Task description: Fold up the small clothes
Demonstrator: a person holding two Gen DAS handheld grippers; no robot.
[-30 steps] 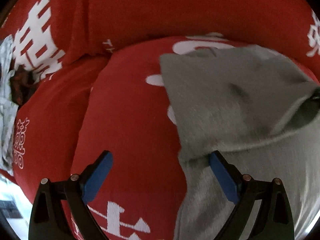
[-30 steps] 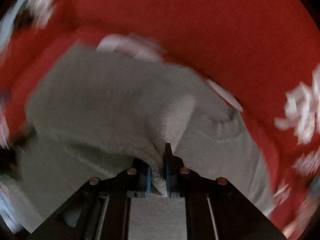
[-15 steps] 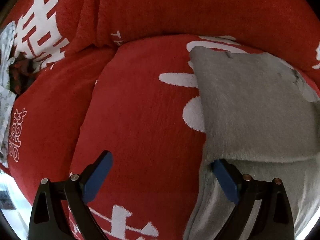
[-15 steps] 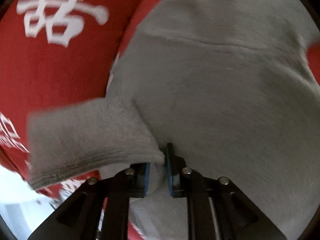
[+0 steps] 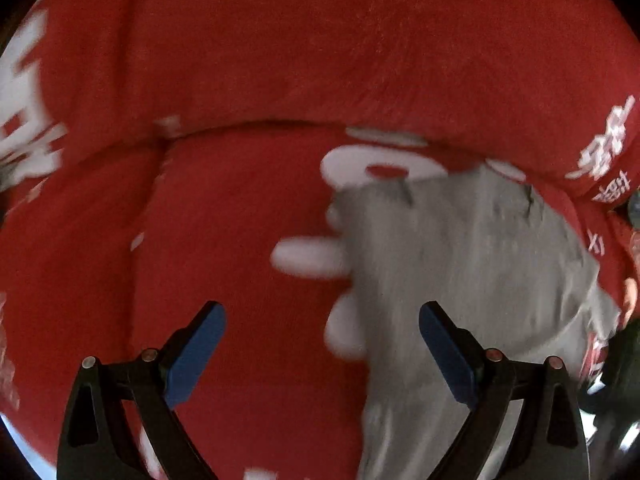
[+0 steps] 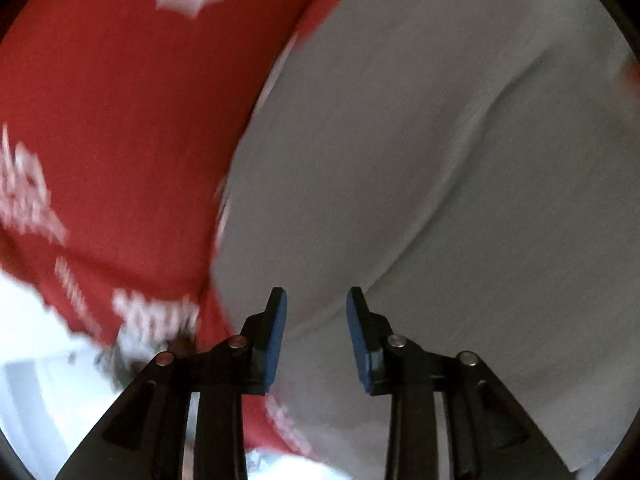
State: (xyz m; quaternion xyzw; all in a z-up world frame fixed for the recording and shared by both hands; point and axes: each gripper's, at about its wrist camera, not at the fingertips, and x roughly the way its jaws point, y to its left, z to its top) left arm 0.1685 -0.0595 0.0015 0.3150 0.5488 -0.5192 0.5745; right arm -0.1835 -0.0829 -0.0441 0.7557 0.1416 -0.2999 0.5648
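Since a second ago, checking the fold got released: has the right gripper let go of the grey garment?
Yes. The right gripper is opening, pads clear of the grey garment, which lies on the red cover.

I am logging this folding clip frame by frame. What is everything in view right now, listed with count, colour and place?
Grey fleecy garment: one, grey, lying on the red cover with one layer folded over another; in the left wrist view it lies right of centre.
Red plush cover with white lettering: one, red and white, beneath the garment, filling most of both views.
Pale surface: one, whitish, past the cover's edge at lower left of the right wrist view; too blurred to identify.
Left gripper: one, black with blue pads, jaws wide, nothing between them.
Right gripper: one, black with blue pads, jaws opening over the garment, pads clear of the cloth.
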